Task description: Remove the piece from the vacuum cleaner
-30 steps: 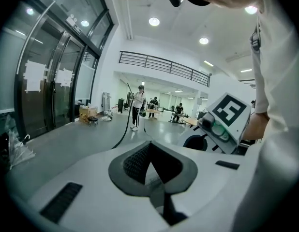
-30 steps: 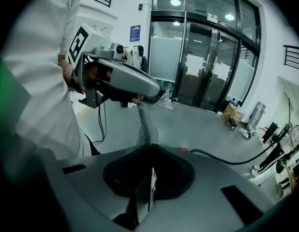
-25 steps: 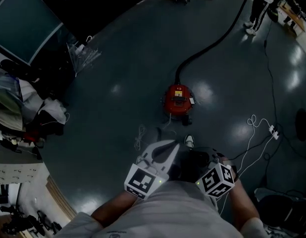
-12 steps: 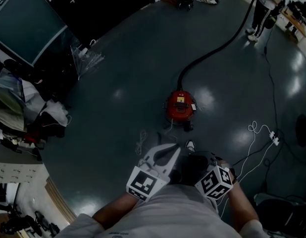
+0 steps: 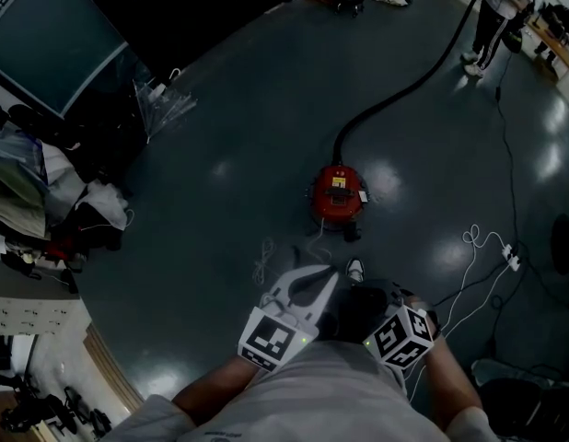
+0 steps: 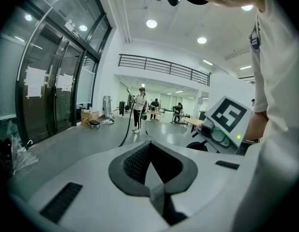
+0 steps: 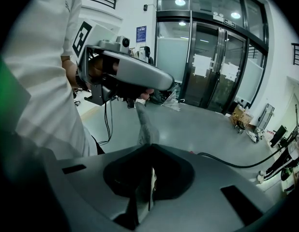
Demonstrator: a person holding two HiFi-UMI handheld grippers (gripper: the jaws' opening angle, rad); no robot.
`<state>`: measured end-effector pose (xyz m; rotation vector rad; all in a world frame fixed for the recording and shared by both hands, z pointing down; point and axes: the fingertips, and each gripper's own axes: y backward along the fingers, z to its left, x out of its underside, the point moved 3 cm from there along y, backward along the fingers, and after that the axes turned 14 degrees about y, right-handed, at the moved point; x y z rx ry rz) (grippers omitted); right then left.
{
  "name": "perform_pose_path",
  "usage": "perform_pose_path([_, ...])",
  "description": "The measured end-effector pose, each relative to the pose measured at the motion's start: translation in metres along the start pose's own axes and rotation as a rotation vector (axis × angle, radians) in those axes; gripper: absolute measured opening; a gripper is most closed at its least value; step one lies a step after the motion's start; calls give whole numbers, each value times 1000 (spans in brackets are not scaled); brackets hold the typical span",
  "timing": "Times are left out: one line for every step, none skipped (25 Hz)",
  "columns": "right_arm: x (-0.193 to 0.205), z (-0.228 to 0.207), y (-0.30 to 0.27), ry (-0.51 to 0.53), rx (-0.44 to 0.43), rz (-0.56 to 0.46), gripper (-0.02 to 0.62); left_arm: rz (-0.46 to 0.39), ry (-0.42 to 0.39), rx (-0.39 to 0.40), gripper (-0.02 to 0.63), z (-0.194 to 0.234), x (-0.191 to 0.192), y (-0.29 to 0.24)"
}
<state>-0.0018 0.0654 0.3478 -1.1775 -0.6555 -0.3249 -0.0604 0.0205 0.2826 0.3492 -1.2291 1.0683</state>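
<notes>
Well ahead on the floor [image 5: 220, 109] sat the vacuum cleaner [image 5: 338, 194]; approach seemed our step, left claw [image 5: 326, 275] and right claw [image 7: 148, 170] closed, empty (next: opening one).

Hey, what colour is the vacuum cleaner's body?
The vacuum cleaner is red, its hose black; clearest in the head view.

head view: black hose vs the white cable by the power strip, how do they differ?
The black hose is thick; the white cable is thin. The hose leaves the red vacuum cleaner in one long sweep toward the top right; the cable lies in loops and kinks beside the power strip, apart from the cleaner. Both lie on the dark floor.
</notes>
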Motion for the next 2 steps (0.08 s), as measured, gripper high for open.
perform_pose_path([1, 1, -1, 1, -1, 1, 32, 1, -1, 0, 6, 0, 2, 0])
perform_pose_path([2, 2, -1, 2, -3, 2, 32, 2, -2, 0, 6, 0, 3, 0])
